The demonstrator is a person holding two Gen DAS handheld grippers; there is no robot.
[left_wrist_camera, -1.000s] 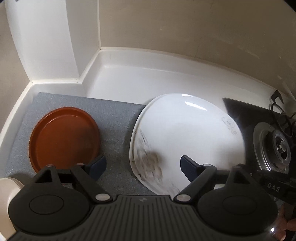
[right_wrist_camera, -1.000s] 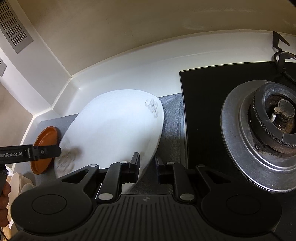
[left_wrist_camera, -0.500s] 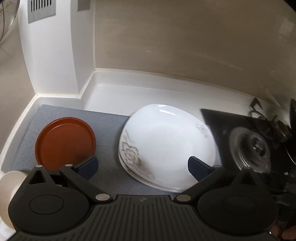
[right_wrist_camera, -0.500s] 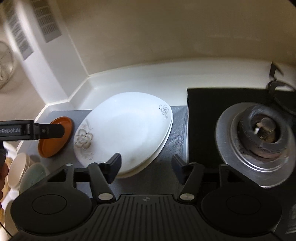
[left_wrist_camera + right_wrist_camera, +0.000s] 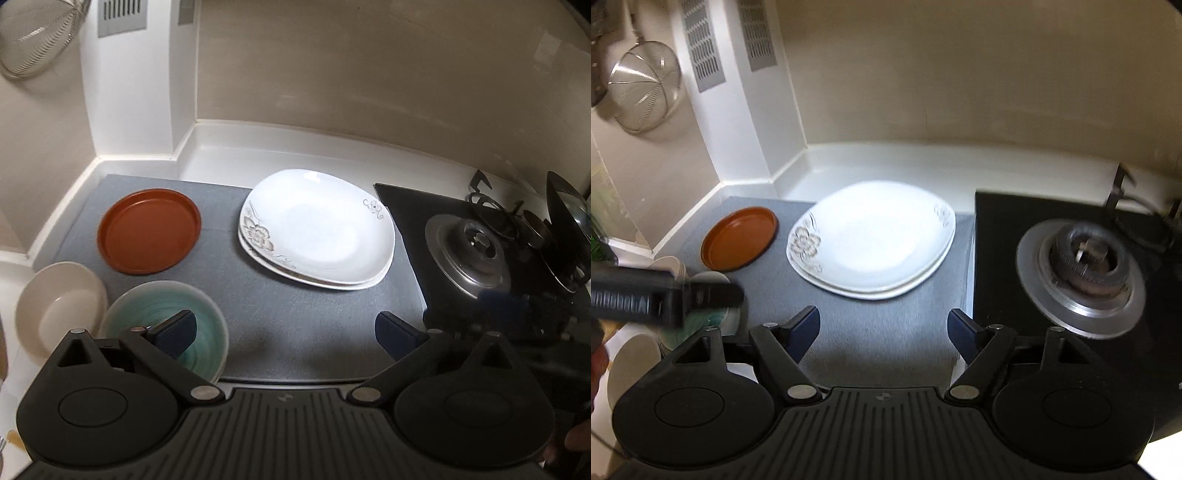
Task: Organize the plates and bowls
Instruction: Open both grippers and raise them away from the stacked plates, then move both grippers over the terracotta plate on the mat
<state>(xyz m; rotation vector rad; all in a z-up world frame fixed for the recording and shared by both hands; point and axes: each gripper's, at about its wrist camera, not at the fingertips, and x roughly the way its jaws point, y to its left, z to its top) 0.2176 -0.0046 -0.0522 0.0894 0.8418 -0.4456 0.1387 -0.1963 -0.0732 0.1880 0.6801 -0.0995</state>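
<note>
Two white floral plates (image 5: pixel 317 229) lie stacked on the grey mat (image 5: pixel 295 325); the stack also shows in the right wrist view (image 5: pixel 871 240). A brown plate (image 5: pixel 149 230) lies to their left, also in the right wrist view (image 5: pixel 738 238). A teal bowl (image 5: pixel 162 317) and a cream bowl (image 5: pixel 59 306) sit at the mat's near left. My left gripper (image 5: pixel 284 332) is open and empty above the mat's near edge, its left finger over the teal bowl. My right gripper (image 5: pixel 882 328) is open and empty, short of the white plates.
A black gas hob with a burner (image 5: pixel 476 247) lies right of the mat, also in the right wrist view (image 5: pixel 1086 258). A metal strainer (image 5: pixel 642 88) hangs on the left wall. White walls close the back and the left corner.
My right gripper has opened and let go of the white plate, which now rests on the other one. Both grippers have pulled back and up, bringing the two bowls into view.
</note>
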